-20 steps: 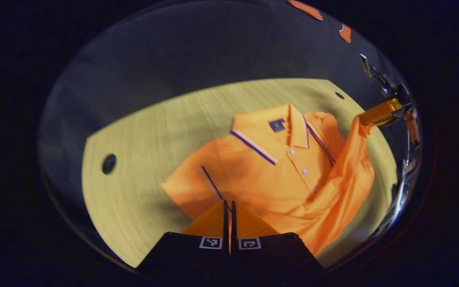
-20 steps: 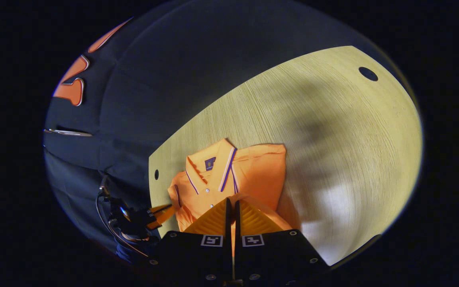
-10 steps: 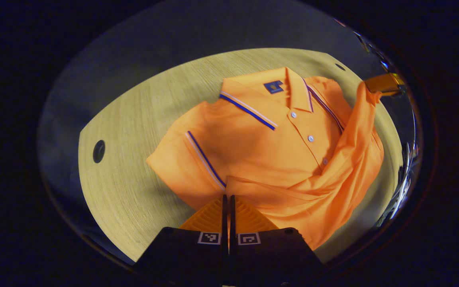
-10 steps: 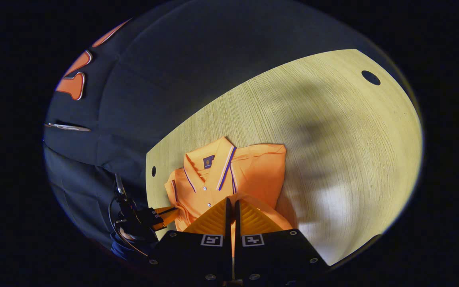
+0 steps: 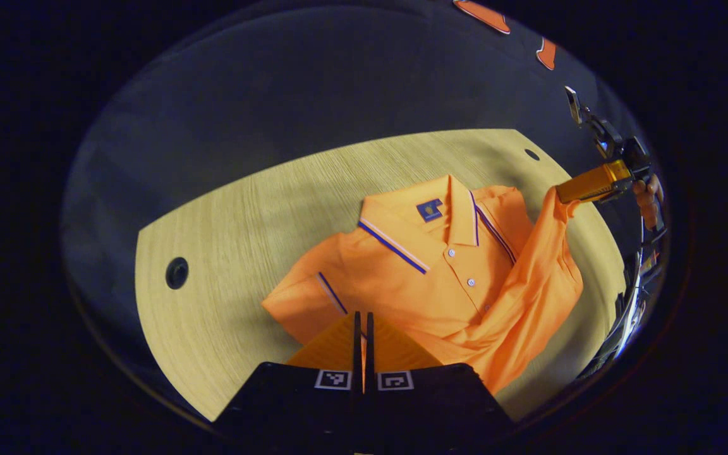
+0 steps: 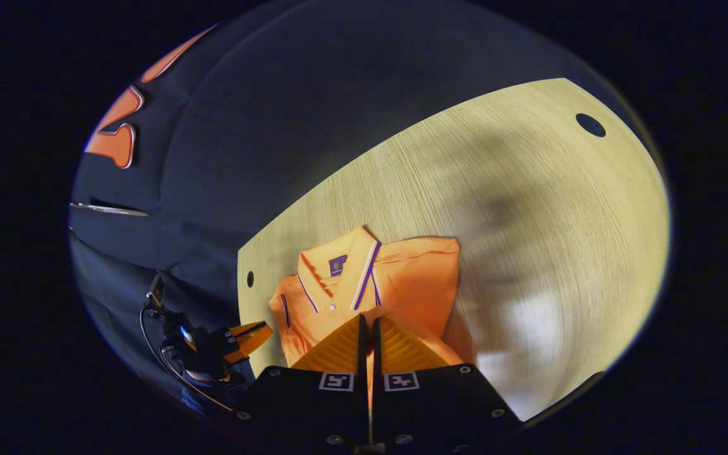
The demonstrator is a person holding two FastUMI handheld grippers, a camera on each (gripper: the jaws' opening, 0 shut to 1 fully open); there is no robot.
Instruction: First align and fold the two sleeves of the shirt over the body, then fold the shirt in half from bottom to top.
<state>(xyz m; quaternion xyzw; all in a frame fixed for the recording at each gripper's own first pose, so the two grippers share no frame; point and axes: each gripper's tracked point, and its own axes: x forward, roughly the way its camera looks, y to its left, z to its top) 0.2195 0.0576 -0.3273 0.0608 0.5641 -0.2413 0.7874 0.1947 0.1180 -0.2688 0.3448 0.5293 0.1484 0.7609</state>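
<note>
Both grippers, left (image 5: 363, 322) & right (image 6: 368, 323), clamped on hem of orange short-sleeve polo shirt (image 5: 427, 272), lifted above pale wood surface (image 5: 225, 227), collar end lying flat.

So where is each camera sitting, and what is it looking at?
Left gripper view: rides the left hand-held gripper, looking along its fingers at the orange shirt; the right hand-held gripper and a hand show far right.
Right gripper view: rides the right hand-held gripper, facing the wooden table.
Both show shirt and table.
</note>
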